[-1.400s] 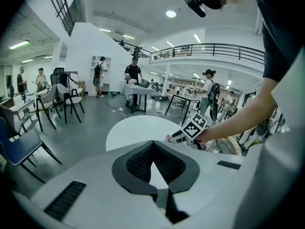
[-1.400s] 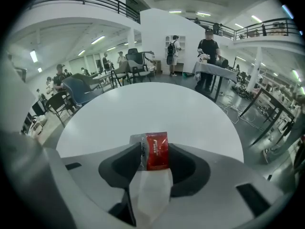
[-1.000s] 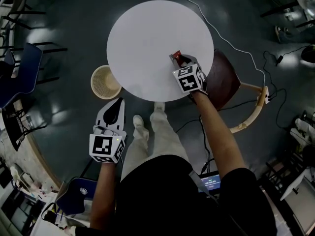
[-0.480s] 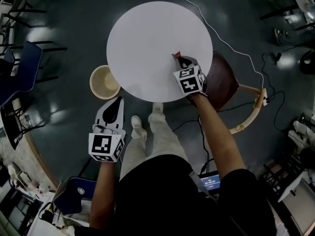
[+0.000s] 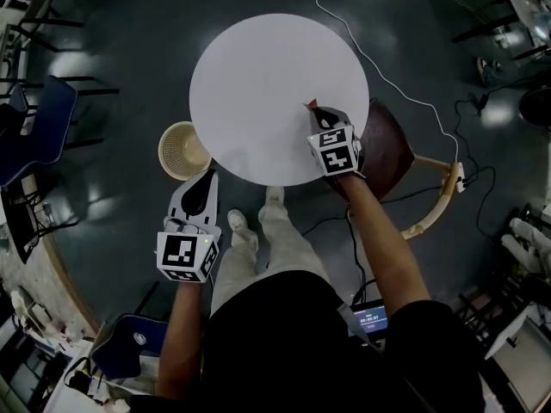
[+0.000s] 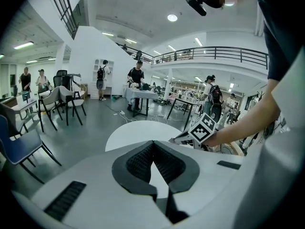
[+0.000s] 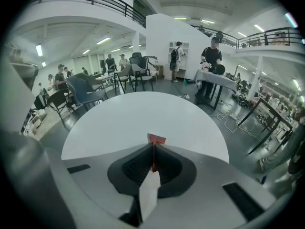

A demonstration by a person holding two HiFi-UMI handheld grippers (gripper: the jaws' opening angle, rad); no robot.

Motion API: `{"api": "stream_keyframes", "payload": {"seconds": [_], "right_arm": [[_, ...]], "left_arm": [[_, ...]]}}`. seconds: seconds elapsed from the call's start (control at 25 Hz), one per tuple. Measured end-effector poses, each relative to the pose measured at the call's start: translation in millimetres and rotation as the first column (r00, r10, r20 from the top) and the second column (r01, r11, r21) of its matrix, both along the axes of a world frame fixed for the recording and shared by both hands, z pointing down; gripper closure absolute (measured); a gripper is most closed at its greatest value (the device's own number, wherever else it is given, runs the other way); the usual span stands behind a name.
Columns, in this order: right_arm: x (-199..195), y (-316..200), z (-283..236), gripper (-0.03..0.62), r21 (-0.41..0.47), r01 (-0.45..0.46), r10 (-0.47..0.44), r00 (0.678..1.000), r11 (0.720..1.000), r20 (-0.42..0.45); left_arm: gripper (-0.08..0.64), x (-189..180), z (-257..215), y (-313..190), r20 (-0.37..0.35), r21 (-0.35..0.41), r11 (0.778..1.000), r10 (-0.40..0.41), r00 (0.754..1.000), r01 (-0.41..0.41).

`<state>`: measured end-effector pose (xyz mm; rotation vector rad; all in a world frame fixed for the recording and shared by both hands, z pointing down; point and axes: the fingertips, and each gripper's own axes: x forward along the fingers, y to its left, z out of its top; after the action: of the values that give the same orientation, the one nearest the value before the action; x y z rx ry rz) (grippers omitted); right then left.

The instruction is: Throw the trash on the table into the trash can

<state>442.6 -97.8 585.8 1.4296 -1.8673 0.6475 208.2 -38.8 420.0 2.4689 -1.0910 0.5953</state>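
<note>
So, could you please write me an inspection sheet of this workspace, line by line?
Surface: round white table, bare apart from the scrap.
Job's things: red scrap at the table's right edge; woven trash can on the floor left of the table.
Clutter: nothing seen.
Grippers: right gripper has just been closing and is now clamped on the scrap; left gripper shut, empty, off the table near the can.
Cables: white cable across the floor; black cables at the right.
Surroundings: brown chair, blue chair, people further back.
</note>
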Motion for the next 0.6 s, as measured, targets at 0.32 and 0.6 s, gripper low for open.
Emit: {"api": "stream_keyframes", "payload": {"seconds": [0.32,0.6], "right_arm": [[-9,-6,-20,0.565,0.037,0.025,-0.025,1.0,0.999,0.013],[-31,-11,-31,0.565,0.05,0.059,-0.06,0.998,0.997,0.019]], "left_arm": [[0.551,-13,-5,-5,0.016,0.03,0.999,-0.023,1.0,0.022],[0.551,-41,-12,-6,0.011,0.052,0.996,-0.075,0.997,0.074]]}}
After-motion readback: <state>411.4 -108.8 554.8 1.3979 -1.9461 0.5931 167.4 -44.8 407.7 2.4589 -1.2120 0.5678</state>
